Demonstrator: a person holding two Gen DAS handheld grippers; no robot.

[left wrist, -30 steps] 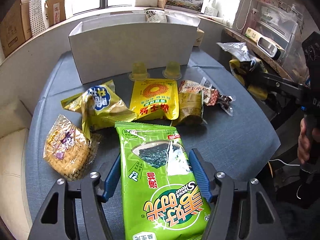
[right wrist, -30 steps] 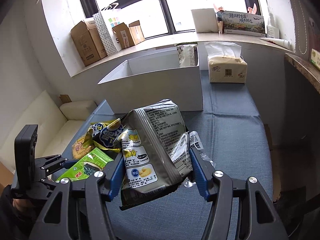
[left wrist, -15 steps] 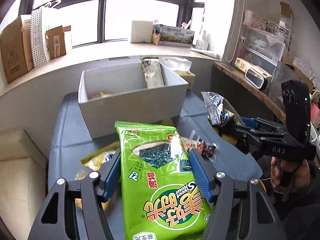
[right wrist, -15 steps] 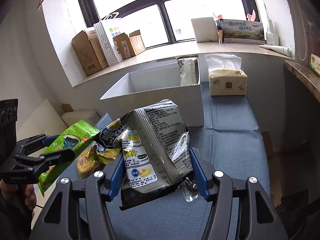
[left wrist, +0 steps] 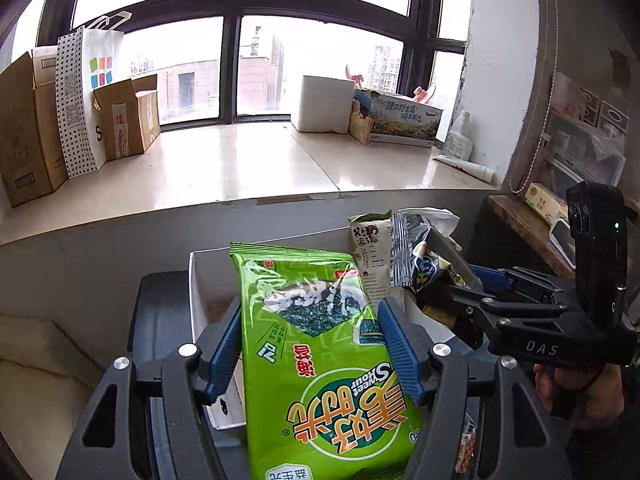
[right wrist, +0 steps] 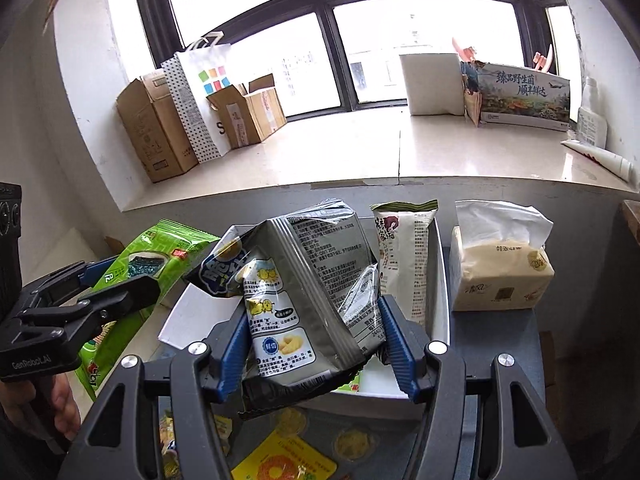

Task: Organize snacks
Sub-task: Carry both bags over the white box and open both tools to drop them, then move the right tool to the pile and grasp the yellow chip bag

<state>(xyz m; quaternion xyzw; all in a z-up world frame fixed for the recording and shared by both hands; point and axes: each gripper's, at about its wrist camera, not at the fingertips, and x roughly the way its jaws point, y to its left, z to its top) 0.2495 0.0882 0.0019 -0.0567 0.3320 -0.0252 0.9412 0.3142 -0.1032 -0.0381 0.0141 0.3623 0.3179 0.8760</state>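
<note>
My left gripper is shut on a green seaweed snack bag, held in the air over the near left part of the white storage box. The bag also shows in the right wrist view. My right gripper is shut on a silver and blue puffed-snack bag, held above the box. That bag shows in the left wrist view. A white and green snack pack stands upright inside the box at its right end.
A tissue pack sits on the grey table to the right of the box. A yellow snack packet and jelly cups lie on the table below my right gripper. Cardboard boxes and a paper bag stand on the window sill.
Both grippers have risen and moved forward with their bags, from above the table's snack pile to over the white box. Each grip is unchanged.
</note>
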